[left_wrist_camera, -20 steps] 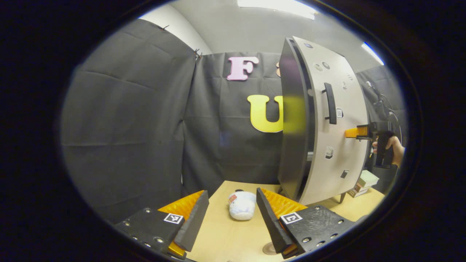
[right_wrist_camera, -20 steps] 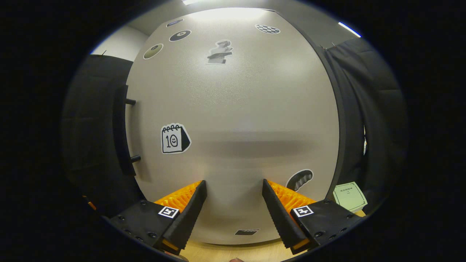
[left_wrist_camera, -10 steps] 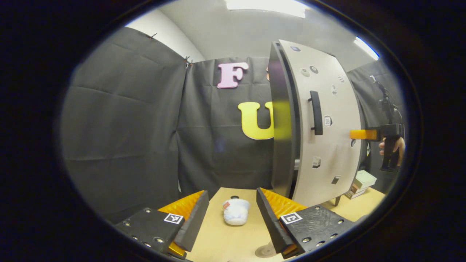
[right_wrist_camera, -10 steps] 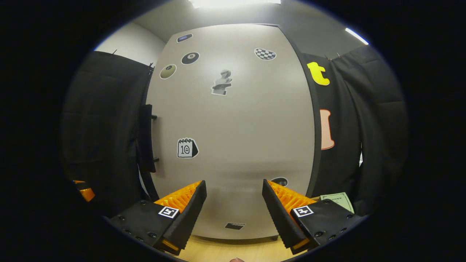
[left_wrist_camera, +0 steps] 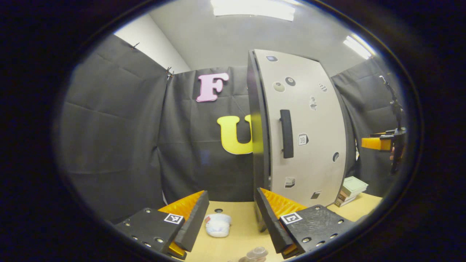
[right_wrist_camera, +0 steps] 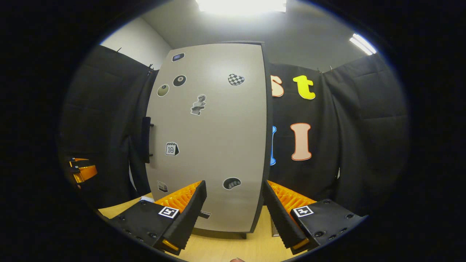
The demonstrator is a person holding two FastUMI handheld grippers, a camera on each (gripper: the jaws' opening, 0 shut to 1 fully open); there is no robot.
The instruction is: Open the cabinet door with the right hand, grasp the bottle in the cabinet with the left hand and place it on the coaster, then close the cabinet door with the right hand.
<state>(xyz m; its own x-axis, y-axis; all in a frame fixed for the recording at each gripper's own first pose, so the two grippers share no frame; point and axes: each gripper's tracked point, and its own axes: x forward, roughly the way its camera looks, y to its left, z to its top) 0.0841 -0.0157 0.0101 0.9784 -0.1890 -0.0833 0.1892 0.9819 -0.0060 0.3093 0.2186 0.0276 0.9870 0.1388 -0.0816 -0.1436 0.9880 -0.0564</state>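
- Grey cabinet door (right_wrist_camera: 211, 138) stands in front of the right gripper (right_wrist_camera: 233, 203) and looks shut against the cabinet; a good finish is a last gentle push near its handle (right_wrist_camera: 146, 140) if any gap remains.
- Right gripper: 2 fingers spread, holding nothing, apart from the door.
- Left gripper (left_wrist_camera: 229, 214): fingers spread, empty, above the wooden table (left_wrist_camera: 236, 233).
- Bottle and coaster: their place cannot be told with confidence.

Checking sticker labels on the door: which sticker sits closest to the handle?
The calendar sticker, just beside the handle at about mid-height on the door. The ball stickers sit higher up, and the others lie farther off or lower down.
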